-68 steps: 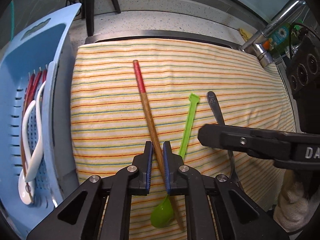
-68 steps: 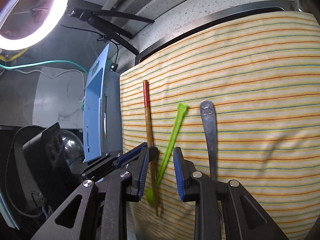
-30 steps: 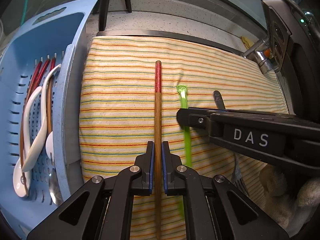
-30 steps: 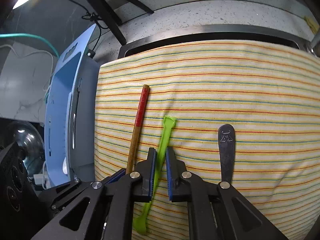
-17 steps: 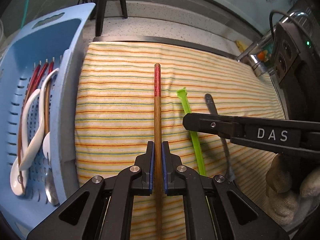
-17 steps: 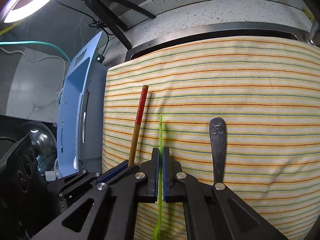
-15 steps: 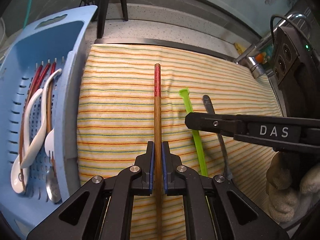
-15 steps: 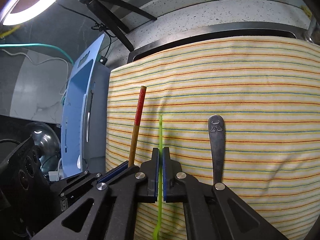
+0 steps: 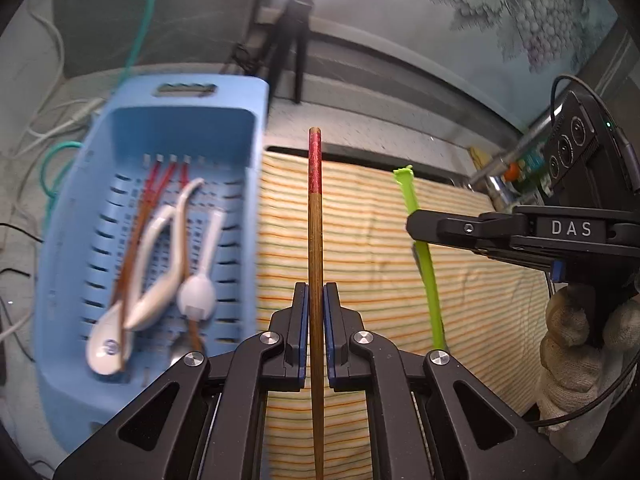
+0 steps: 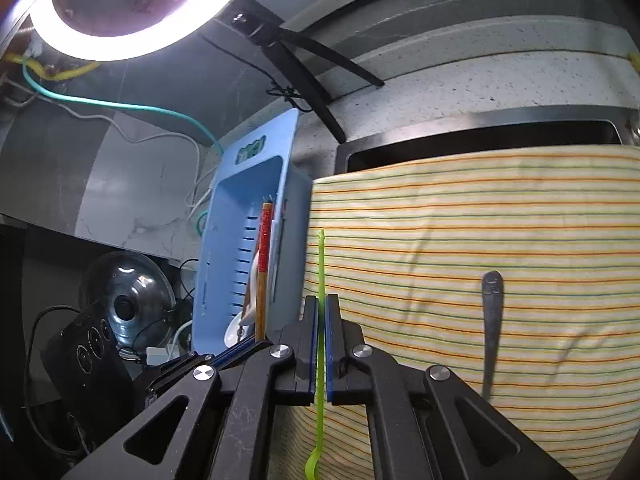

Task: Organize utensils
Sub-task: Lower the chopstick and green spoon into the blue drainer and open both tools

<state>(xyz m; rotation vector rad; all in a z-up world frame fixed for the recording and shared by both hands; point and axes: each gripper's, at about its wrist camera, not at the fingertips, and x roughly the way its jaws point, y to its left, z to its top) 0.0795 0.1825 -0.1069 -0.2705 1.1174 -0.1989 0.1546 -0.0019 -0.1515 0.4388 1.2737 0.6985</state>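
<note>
The letters "DAS" stand in pale capitals on the black body of the right gripper (image 9: 416,227), at the right of the left wrist view. The metal spoon handle (image 10: 492,284) bears a stamped mark, too small to read.

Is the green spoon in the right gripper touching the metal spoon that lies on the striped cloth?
Apart. In the right wrist view, striped cloth shows plainly between the green spoon and the metal spoon.
</note>
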